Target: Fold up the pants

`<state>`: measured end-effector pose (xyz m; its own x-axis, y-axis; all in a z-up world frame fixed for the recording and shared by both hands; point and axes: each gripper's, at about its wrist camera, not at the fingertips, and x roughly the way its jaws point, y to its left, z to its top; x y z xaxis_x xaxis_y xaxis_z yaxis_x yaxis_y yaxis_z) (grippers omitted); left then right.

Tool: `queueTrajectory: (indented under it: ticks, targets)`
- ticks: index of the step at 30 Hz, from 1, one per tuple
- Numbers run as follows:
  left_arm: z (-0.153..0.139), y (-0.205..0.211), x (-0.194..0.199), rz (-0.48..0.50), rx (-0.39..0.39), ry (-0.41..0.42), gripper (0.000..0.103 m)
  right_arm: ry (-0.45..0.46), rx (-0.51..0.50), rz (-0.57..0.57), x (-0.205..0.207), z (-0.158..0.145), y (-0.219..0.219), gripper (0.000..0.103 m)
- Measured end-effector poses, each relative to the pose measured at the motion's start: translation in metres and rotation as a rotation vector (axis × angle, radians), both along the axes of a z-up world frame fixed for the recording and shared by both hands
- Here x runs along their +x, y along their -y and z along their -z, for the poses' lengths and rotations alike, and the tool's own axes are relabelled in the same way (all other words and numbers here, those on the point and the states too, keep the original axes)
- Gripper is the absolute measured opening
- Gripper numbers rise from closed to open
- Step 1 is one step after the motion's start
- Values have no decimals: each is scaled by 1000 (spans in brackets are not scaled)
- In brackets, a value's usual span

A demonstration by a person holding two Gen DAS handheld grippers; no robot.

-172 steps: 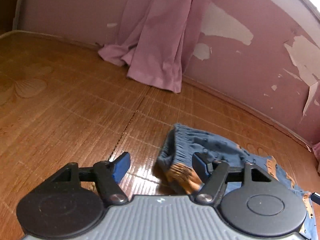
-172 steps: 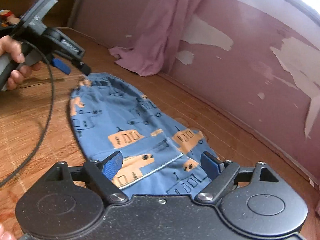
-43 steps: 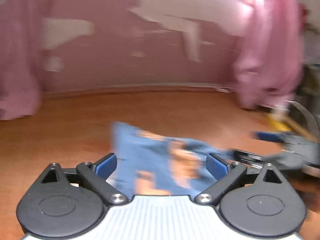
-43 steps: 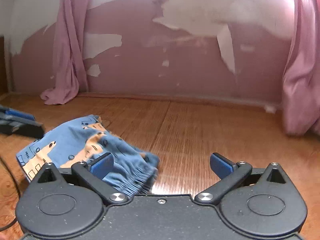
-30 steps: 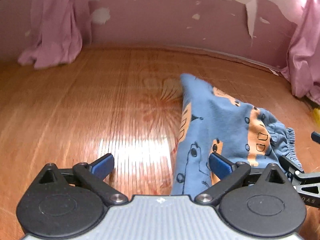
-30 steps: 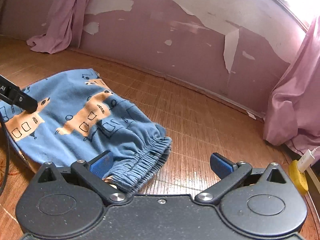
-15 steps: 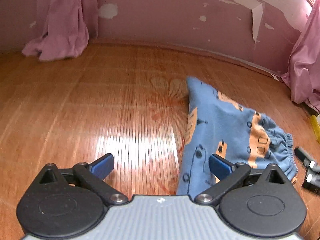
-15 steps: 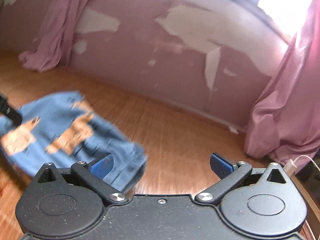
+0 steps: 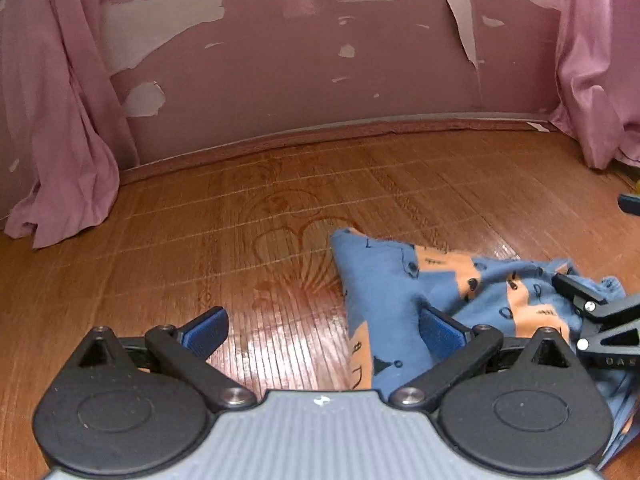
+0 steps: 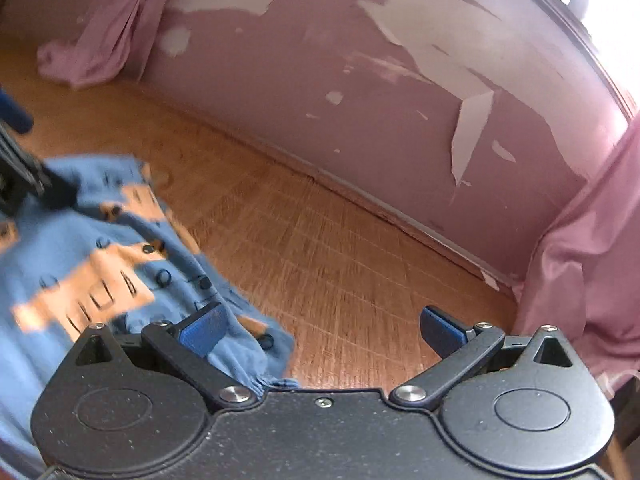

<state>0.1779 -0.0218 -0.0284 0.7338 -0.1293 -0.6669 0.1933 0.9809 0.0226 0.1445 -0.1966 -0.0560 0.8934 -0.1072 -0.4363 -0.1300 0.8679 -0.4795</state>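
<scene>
Two blue pads of the left gripper (image 9: 322, 330) stand wide apart above the wooden floor (image 9: 168, 264); the pants (image 9: 392, 292) lie bunched by the right pad; in the right view, the right gripper (image 10: 320, 328) is spread too, pants (image 10: 100, 264) under its left finger.

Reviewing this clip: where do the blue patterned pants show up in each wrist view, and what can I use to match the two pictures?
Left wrist view: the pants lie on the floor right of centre, running under the right finger toward the right edge.
Right wrist view: the pants fill the lower left, blurred, passing under the left finger.
Shared landmark: the long white strip of peeled paint on the pink wall.
</scene>
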Motion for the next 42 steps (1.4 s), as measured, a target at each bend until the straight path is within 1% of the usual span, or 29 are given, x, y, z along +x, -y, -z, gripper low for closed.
queueTrajectory:
  ticks: [4, 8, 10, 13, 16, 17, 19, 23, 27, 28, 33, 37, 39, 42]
  targets:
    - [3, -17, -2, 7, -53, -21, 103, 3, 31, 17, 3, -1, 10, 102]
    - [-3, -28, -11, -16, -68, -40, 103, 29, 38, 54, -6, -12, 17, 102]
    - [-8, -32, -20, -31, -70, -39, 103, 40, 64, 53, -20, -20, 19, 102]
    - [-12, -41, -39, -48, -69, -45, 103, 39, 98, 1, -48, -24, 16, 102]
    - [-6, -47, -54, -71, -19, -73, 103, -18, 54, -43, -68, -14, 8, 102]
    - [-6, -50, -59, -76, -19, -72, 103, -27, 41, -46, -73, -10, 8, 102]
    - [-7, -56, -66, -84, -32, -72, 103, -8, 40, -48, -83, -7, 12, 102]
    - [-12, -64, -72, -92, -59, -104, 103, -29, 51, -47, -86, -12, 15, 102]
    - [-19, -65, -77, -123, -51, -117, 103, 14, 39, -43, -99, -23, 10, 102]
    - [-21, -65, -78, -131, -51, -118, 103, 12, 44, -50, -103, -24, 9, 102]
    - [-20, -71, -90, -157, -57, -127, 103, -64, 45, -68, -109, -14, 8, 102]
    - [-18, -81, -93, -190, -122, -161, 103, -78, 63, -71, -106, -15, 11, 102]
    - [-17, -84, -93, -196, -130, -167, 103, -80, 70, -70, -107, -14, 11, 102]
    - [-17, -84, -94, -196, -117, -167, 103, -82, 67, -72, -106, -15, 11, 102]
